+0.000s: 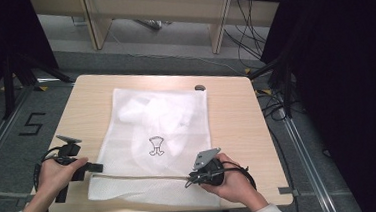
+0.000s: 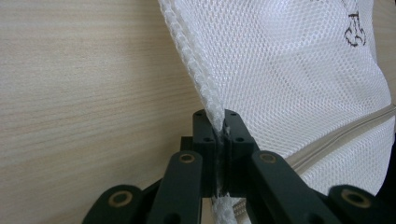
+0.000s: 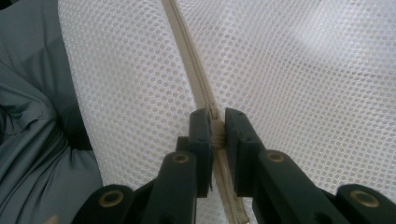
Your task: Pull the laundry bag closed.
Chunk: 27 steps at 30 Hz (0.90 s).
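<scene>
Black jaws of my right gripper [image 3: 216, 133] pinch the zipper [image 3: 187, 51]; left gripper [image 2: 221, 140] clamps the mesh laundry bag [image 1: 158, 133] seam. Yank unevenly and I'd jam the zipper.

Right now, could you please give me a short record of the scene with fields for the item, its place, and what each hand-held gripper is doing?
item: white mesh laundry bag with a beige zipper
place: flat on the wooden table
left hand-held gripper: shut on the bag's side edge
right hand-held gripper: shut on the zipper
bag marking: small dark printed figure
</scene>
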### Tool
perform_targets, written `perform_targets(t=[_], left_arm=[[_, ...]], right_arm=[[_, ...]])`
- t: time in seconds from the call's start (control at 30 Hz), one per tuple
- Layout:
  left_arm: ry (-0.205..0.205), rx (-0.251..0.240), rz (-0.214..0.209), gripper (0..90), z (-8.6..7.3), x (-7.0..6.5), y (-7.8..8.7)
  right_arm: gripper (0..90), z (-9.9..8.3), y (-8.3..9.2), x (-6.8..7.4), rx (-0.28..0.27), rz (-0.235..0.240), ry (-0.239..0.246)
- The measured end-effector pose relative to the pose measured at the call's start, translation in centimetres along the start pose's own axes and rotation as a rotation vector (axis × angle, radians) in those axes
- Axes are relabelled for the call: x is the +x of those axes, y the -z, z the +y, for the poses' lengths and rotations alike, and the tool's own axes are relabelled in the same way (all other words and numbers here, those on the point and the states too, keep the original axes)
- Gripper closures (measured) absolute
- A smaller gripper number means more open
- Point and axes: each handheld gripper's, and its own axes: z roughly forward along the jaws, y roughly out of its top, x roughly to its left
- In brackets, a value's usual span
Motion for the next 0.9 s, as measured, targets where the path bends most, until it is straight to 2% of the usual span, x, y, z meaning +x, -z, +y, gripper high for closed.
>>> perform_targets(t=[0.17, 0.23, 0.3, 0.37, 0.43, 0.47, 0.53, 0.9], left_arm=[[0.001, 0.001, -0.002, 85.0, 0.00, 0.02, 0.02], [0.002, 0.001, -0.002, 85.0, 0.00, 0.01, -0.01], [0.001, 0.001, -0.002, 85.0, 0.00, 0.00, -0.01], [0.002, 0.000, -0.002, 85.0, 0.00, 0.00, 0.01], [0.001, 0.000, 0.000, 85.0, -0.01, 0.00, 0.01], [0.001, 0.000, -0.001, 85.0, -0.01, 0.01, 0.01], [0.001, 0.001, 0.000, 85.0, 0.00, 0.03, 0.02], [0.001, 0.001, -0.003, 85.0, 0.00, 0.06, 0.02]], right_arm=[[82.4, -0.14, 0.10, -0.16, 0.001, 0.000, 0.019], [82.4, -0.20, 0.14, -0.13, 0.001, 0.002, 0.005], [82.4, -0.22, 0.15, -0.21, -0.005, 0.005, 0.019], [82.4, -0.26, 0.24, -0.14, -0.003, -0.001, 0.001], [82.4, -0.27, 0.25, -0.14, 0.002, 0.008, 0.009], [82.5, -0.33, 0.28, -0.17, 0.002, -0.002, -0.001], [82.4, -0.42, 0.28, -0.32, 0.004, 0.006, 0.017], [82.4, -0.75, 0.56, -0.46, 0.010, 0.002, 0.010]])
